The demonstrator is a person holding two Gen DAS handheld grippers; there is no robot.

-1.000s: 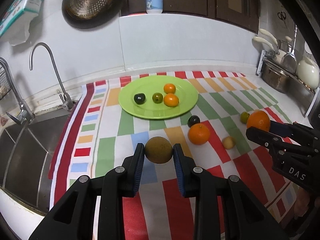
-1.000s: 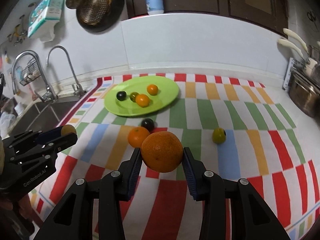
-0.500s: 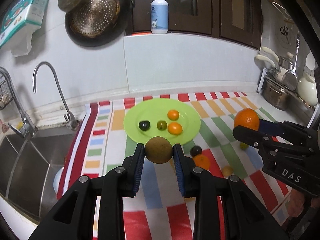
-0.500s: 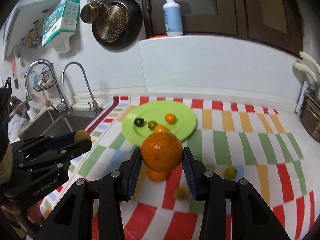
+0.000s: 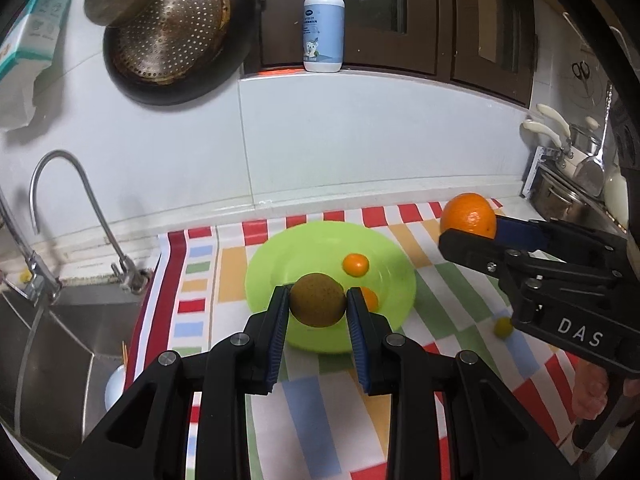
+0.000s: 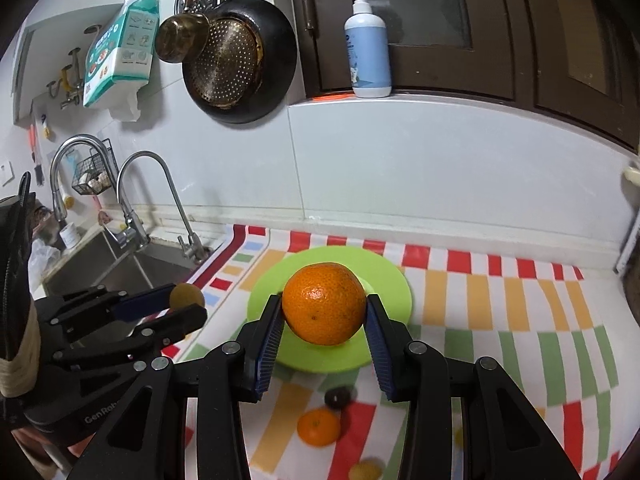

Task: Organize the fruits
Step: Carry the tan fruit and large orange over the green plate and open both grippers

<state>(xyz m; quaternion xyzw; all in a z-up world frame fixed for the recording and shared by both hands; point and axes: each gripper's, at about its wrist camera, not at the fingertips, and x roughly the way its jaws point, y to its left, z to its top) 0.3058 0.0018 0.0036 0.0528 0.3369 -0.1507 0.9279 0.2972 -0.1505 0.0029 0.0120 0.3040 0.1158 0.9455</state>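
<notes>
My left gripper (image 5: 318,306) is shut on a brown round fruit (image 5: 317,299), held above the near rim of the green plate (image 5: 304,252). Two small oranges (image 5: 355,265) lie on that plate. My right gripper (image 6: 323,312) is shut on a large orange (image 6: 324,303), raised over the same green plate (image 6: 388,280). In the left wrist view the right gripper (image 5: 472,226) carries the large orange (image 5: 469,215) at the right. The right wrist view shows the left gripper (image 6: 188,300) with the brown fruit (image 6: 186,295) at the left.
A striped cloth (image 6: 500,320) covers the counter. On it lie a small orange (image 6: 318,426), a dark fruit (image 6: 337,397) and yellowish fruits (image 6: 365,470). A sink (image 5: 44,340) with taps (image 5: 60,184) sits left. Pans (image 5: 568,196) stand right; a soap bottle (image 5: 324,20) is on the ledge.
Both grippers have risen and moved forward toward the green plate, each still carrying its fruit. The loose fruits on the cloth have slid below and behind the fingers.
</notes>
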